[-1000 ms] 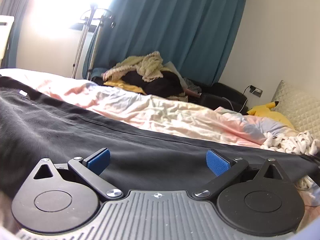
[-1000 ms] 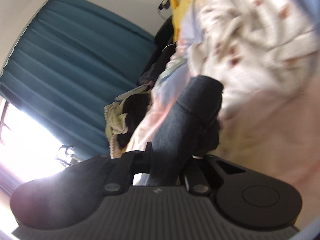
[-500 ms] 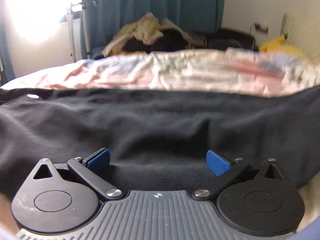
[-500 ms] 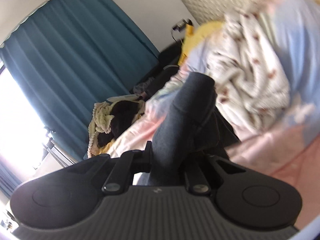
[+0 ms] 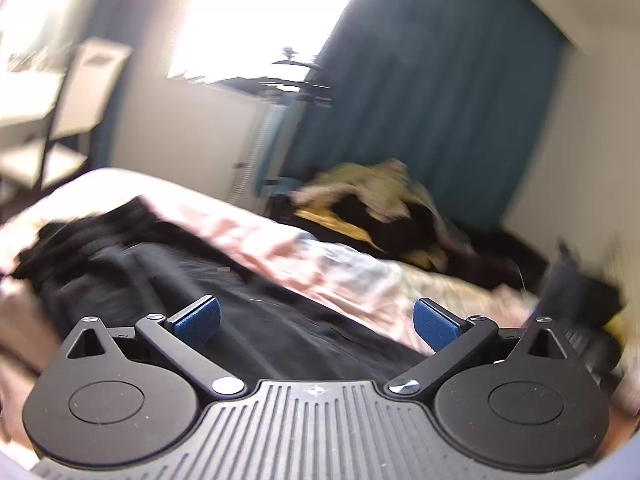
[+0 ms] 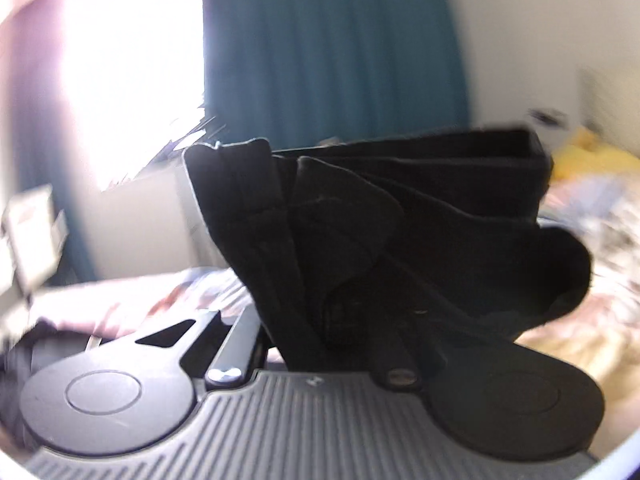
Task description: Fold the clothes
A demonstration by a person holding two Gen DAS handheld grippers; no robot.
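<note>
Presently, item one: the dark garment (image 5: 168, 280), which we log lying across the pink bedding (image 5: 280, 248) at lower left of the left wrist view, one end of it bunched and lifted at frame centre in the right wrist view. Half a second ago that pinched end stood as a narrow upright column against the patterned bedclothes; now it fans wide before the teal curtain (image 6: 320, 48), so we judge the end is being carried over toward the rest of the cloth, a fold under way and not yet laid.

Item two: the right gripper (image 6: 332, 344), clamped on that bunched cloth (its fingertips are buried in fabric).

Item three: the left gripper (image 5: 316, 320), blue pads (image 5: 198, 316) spread wide with nothing between them, low over the garment. A moment back the cloth filled its view; now more bed, a pale chair (image 5: 80, 92) at upper left and a clothes heap (image 5: 384, 208) at centre right appear.

Both views are motion-blurred.
</note>
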